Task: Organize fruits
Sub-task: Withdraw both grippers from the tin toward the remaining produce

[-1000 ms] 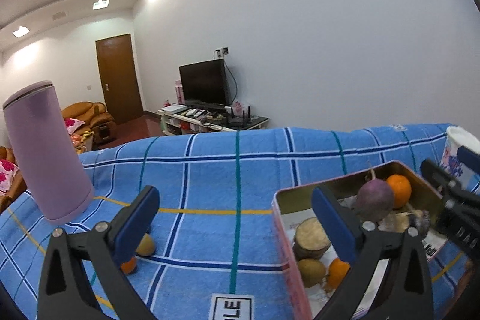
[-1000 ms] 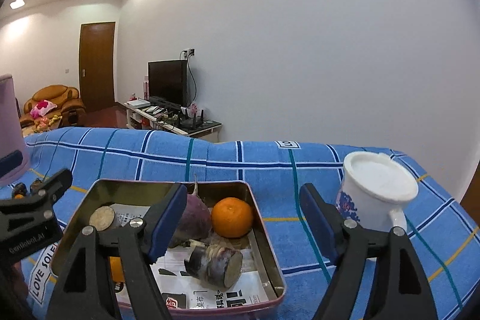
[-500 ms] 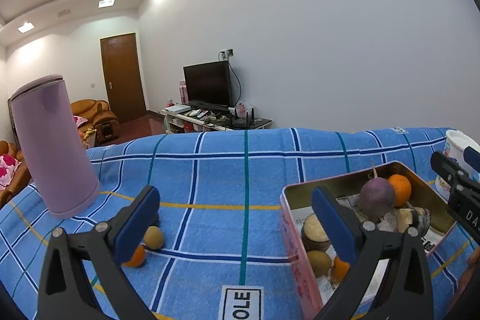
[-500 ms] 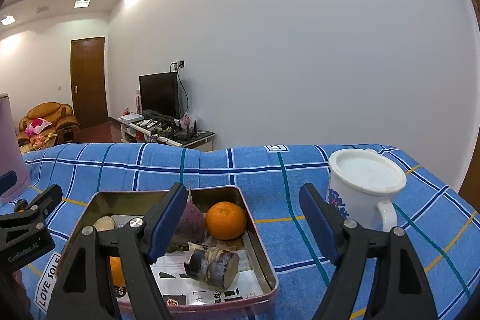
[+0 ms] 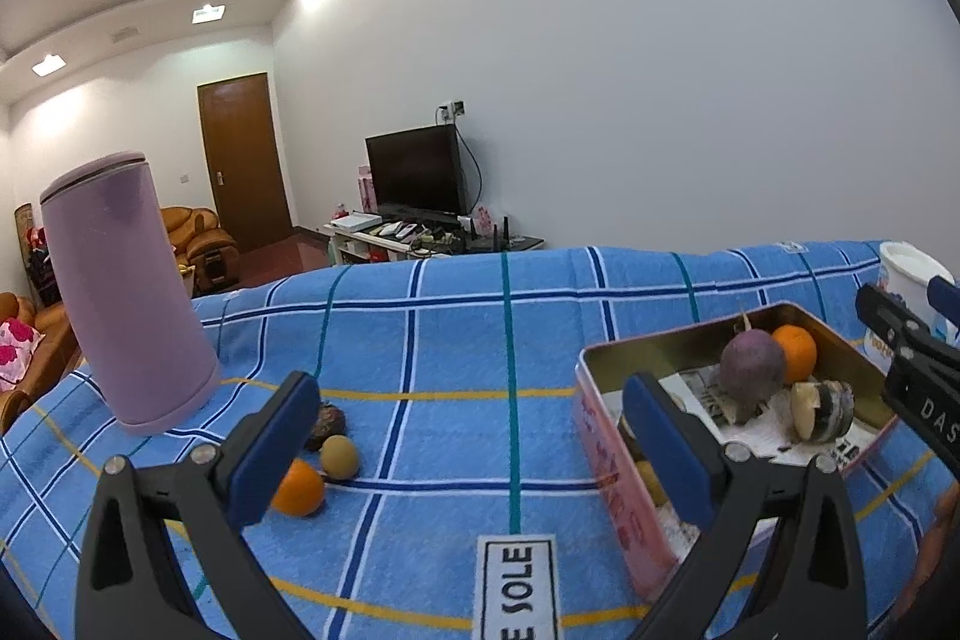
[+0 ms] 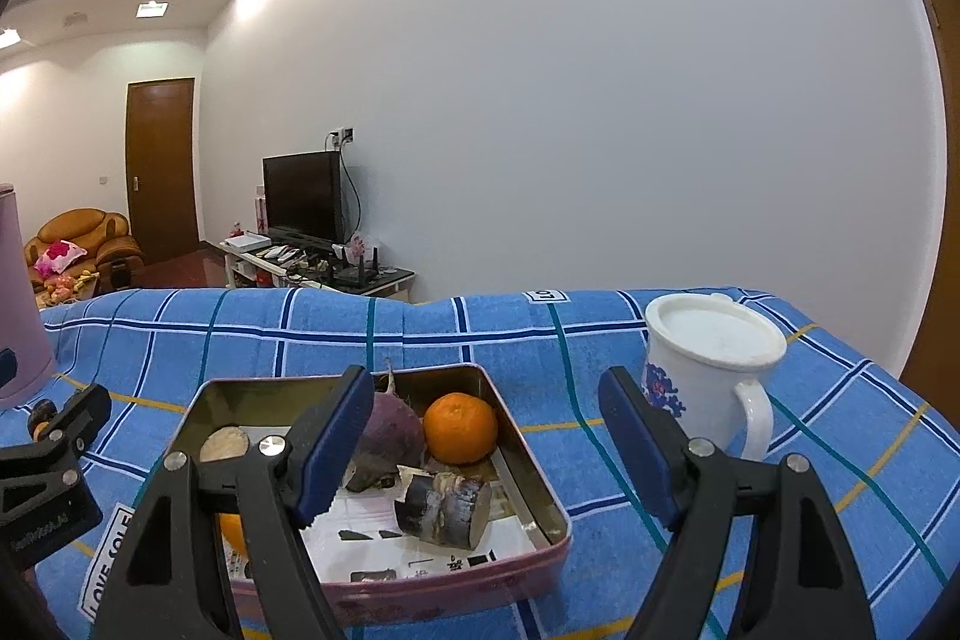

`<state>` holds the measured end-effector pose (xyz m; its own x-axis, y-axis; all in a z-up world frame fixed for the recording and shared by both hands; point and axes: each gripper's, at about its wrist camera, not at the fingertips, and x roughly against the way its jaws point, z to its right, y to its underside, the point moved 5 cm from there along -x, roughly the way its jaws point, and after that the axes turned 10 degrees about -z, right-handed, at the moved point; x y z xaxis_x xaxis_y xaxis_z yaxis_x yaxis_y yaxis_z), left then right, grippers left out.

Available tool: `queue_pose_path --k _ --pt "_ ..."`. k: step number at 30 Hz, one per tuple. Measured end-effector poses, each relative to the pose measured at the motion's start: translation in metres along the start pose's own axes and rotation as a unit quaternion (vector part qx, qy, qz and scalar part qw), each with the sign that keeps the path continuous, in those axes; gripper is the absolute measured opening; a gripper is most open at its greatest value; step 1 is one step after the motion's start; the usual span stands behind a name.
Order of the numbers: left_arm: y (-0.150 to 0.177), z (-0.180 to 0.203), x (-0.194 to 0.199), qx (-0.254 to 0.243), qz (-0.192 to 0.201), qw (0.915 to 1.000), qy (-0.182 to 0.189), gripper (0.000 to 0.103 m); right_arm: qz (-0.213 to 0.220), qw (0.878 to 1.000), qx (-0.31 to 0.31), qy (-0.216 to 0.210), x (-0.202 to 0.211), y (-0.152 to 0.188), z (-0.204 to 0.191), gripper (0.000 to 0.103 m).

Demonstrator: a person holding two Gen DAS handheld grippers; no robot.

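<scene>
One label [image 5: 515, 589] reading "SOLE", blue cloth [image 5: 456, 340]

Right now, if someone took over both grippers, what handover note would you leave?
Left gripper: open, empty, above the cloth.
Right gripper: open, empty, over the tin's right edge.
Done: the pink tin holds an orange, a purple root, a cut stalk piece and a few more pieces.
Left: a loose orange, a small tan fruit and a dark fruit beside the purple bottle.
</scene>
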<state>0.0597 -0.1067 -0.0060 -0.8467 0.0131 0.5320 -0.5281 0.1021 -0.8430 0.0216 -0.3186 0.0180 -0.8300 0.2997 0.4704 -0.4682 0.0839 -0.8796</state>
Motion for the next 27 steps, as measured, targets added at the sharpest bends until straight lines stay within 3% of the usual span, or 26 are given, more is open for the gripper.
queue_pose_path --k 15,27 --pt "0.015 -0.028 0.006 -0.054 -0.021 0.9983 0.003 0.103 -0.034 0.999 -0.018 0.013 0.011 0.012 -0.03 0.08" --pt "0.018 -0.08 -0.006 -0.015 -0.041 0.999 -0.013 0.103 -0.04 0.999 -0.003 -0.001 0.02 0.018 -0.082 0.08"
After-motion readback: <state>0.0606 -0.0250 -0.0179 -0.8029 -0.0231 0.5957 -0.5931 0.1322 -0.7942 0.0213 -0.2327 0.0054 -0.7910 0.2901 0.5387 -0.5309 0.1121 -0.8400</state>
